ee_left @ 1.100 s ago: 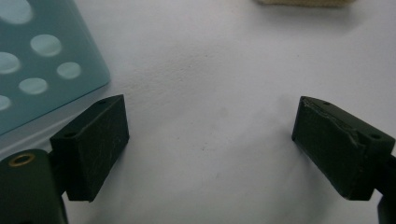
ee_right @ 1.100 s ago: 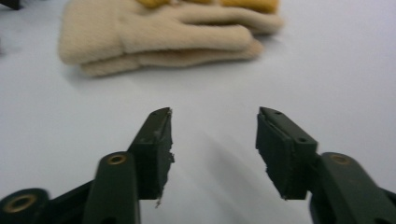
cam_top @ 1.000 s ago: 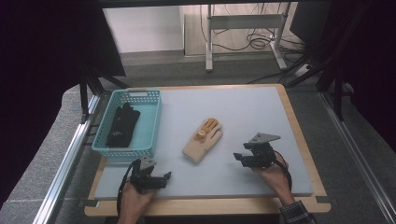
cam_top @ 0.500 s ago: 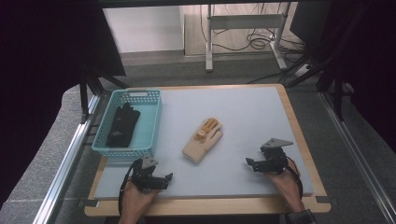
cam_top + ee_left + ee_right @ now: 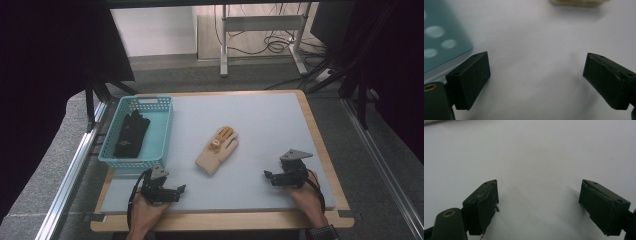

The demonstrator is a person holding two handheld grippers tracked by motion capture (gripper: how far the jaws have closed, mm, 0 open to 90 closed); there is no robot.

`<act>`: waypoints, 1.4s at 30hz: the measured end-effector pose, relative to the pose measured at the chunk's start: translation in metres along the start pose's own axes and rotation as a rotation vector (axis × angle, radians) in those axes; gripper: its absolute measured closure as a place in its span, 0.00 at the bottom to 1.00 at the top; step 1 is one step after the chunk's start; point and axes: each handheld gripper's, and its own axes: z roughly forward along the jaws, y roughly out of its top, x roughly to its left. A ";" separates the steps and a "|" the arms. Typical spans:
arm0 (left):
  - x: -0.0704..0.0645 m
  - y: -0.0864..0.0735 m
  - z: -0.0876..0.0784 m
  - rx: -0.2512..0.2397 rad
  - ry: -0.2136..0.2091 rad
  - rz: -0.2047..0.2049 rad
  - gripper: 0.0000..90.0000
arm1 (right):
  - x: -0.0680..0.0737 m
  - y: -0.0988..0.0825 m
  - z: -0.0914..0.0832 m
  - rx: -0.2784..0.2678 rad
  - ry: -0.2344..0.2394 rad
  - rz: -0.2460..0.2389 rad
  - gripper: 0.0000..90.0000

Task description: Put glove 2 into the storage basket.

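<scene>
High view: one black glove already lies in the blue basket, ahead of the left tool. The tan glove is left on the grey bench, between and beyond both tools; the right tool rests apart from it. Floor, cables and a desk frame lie behind.

Left gripper view: jaws wide, nothing held; basket at left.

Right gripper view: jaws just opened wide, holding nothing, bare bench.
</scene>
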 end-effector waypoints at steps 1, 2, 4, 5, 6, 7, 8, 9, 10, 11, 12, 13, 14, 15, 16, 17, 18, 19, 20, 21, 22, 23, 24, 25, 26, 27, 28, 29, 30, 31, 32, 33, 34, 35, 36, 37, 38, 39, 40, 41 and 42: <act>-0.003 0.003 0.001 0.003 -0.002 0.017 0.08 | 0.000 0.000 0.000 0.000 0.000 0.000 0.17; -0.005 0.005 0.002 0.004 -0.005 0.023 0.08 | 0.000 0.000 0.000 -0.001 0.001 0.002 0.17; -0.012 0.014 0.004 0.009 -0.013 0.043 0.08 | 0.000 0.000 0.000 0.001 0.000 0.001 0.17; -0.015 0.019 0.005 0.009 -0.014 0.053 0.08 | 0.000 0.000 0.000 0.001 0.001 0.001 0.17; -0.018 0.024 0.006 0.008 -0.015 0.060 0.08 | 0.000 0.000 0.000 0.001 0.001 0.002 0.17; -0.022 0.029 0.006 0.006 -0.017 0.067 0.08 | 0.000 0.000 0.000 0.001 0.001 0.002 0.17; -0.024 0.035 0.006 0.001 -0.023 0.074 0.08 | 0.000 0.000 0.000 0.000 0.002 0.003 0.17; -0.027 0.040 0.007 -0.003 -0.027 0.079 0.08 | 0.000 0.000 0.000 -0.002 0.003 0.004 0.17; -0.029 0.046 0.008 -0.006 -0.035 0.088 0.08 | -0.001 0.000 0.000 -0.002 0.004 0.005 0.17; -0.032 0.051 0.009 -0.009 -0.040 0.095 0.08 | -0.001 0.000 0.000 -0.003 0.005 0.006 0.17; -0.034 0.056 0.011 -0.005 -0.043 0.107 0.07 | -0.001 0.000 0.000 -0.003 0.005 0.006 0.17; -0.035 0.062 0.013 -0.003 -0.045 0.113 0.07 | -0.001 0.000 0.000 -0.002 0.005 0.005 0.17; -0.036 0.067 0.016 -0.002 -0.048 0.117 0.06 | -0.001 0.000 0.000 -0.002 0.004 0.005 0.17; -0.037 0.072 0.018 -0.002 -0.051 0.117 0.06 | 0.000 0.000 0.000 -0.001 0.003 0.004 0.17; -0.037 0.077 0.021 -0.002 -0.060 0.116 0.06 | 0.000 0.000 0.000 -0.001 0.002 0.003 0.17; -0.037 0.082 0.025 -0.001 -0.067 0.114 0.06 | 0.000 0.000 0.000 -0.001 0.002 0.003 0.17; -0.036 0.087 0.028 -0.002 -0.069 0.112 0.05 | 0.000 0.000 0.000 -0.001 0.002 0.004 0.17; -0.036 0.091 0.031 -0.003 -0.069 0.108 0.05 | 0.000 0.000 0.000 -0.002 0.003 0.004 0.17; -0.037 0.096 0.034 0.000 -0.069 0.109 0.05 | -0.001 0.000 0.000 -0.002 0.005 0.006 0.17; -0.037 0.101 0.038 0.003 -0.066 0.107 0.05 | -0.001 -0.001 0.000 -0.003 0.006 0.006 0.17; -0.037 0.105 0.041 0.004 -0.063 0.108 0.05 | -0.001 -0.001 -0.001 -0.004 0.008 0.009 0.17; -0.037 0.110 0.045 0.008 -0.060 0.110 0.04 | -0.002 -0.001 -0.001 -0.004 0.010 0.011 0.17; -0.038 0.114 0.049 0.012 -0.056 0.112 0.04 | -0.002 -0.001 -0.001 -0.006 0.011 0.012 0.17; -0.037 0.118 0.053 0.016 -0.052 0.115 0.04 | -0.002 -0.001 -0.001 -0.006 0.014 0.014 0.17; -0.038 0.123 0.057 0.016 -0.049 0.112 0.03 | -0.002 -0.001 -0.001 -0.008 0.016 0.016 0.17; -0.038 0.128 0.062 0.024 -0.049 0.111 0.03 | -0.002 -0.001 -0.001 -0.008 0.017 0.018 0.17; -0.038 0.130 0.065 0.028 -0.050 0.112 0.03 | -0.002 -0.001 -0.001 -0.009 0.018 0.020 0.17; -0.038 0.133 0.070 0.038 -0.051 0.112 0.02 | -0.002 -0.001 -0.001 -0.009 0.018 0.020 0.17; -0.038 0.136 0.075 0.048 -0.049 0.114 0.02 | -0.002 -0.001 -0.001 -0.009 0.018 0.020 0.17; -0.038 0.138 0.080 0.054 -0.046 0.114 0.02 | -0.002 -0.001 -0.001 -0.009 0.018 0.020 0.17; -0.038 0.140 0.084 0.062 -0.044 0.113 0.01 | -0.002 -0.001 -0.001 -0.009 0.018 0.020 0.17; -0.038 0.142 0.089 0.071 -0.046 0.112 0.01 | -0.002 -0.001 -0.001 -0.009 0.018 0.020 0.17; -0.038 0.143 0.095 0.081 -0.045 0.107 0.01 | -0.002 -0.001 -0.001 -0.009 0.018 0.019 0.17; -0.037 0.144 0.100 0.096 -0.044 0.107 0.01 | -0.002 -0.001 -0.001 -0.009 0.018 0.018 0.17; -0.037 0.145 0.104 0.103 -0.045 0.102 0.01 | -0.002 -0.001 -0.001 -0.009 0.017 0.018 0.17; -0.037 0.145 0.109 0.114 -0.043 0.099 0.00 | -0.002 -0.001 -0.001 -0.009 0.017 0.017 0.17; -0.037 0.145 0.114 0.129 -0.042 0.096 0.01 | -0.002 -0.001 -0.001 -0.009 0.017 0.017 0.17; -0.037 0.145 0.118 0.141 -0.040 0.098 0.00 | -0.002 -0.001 -0.001 -0.009 0.016 0.016 0.17; -0.037 0.145 0.121 0.149 -0.039 0.105 0.01 | -0.002 -0.001 -0.001 -0.008 0.016 0.016 0.17; -0.038 0.145 0.124 0.161 -0.031 0.114 0.01 | -0.002 -0.001 -0.001 -0.008 0.015 0.015 0.17; -0.039 0.145 0.127 0.171 -0.019 0.123 0.01 | -0.002 -0.001 -0.001 -0.007 0.013 0.014 0.17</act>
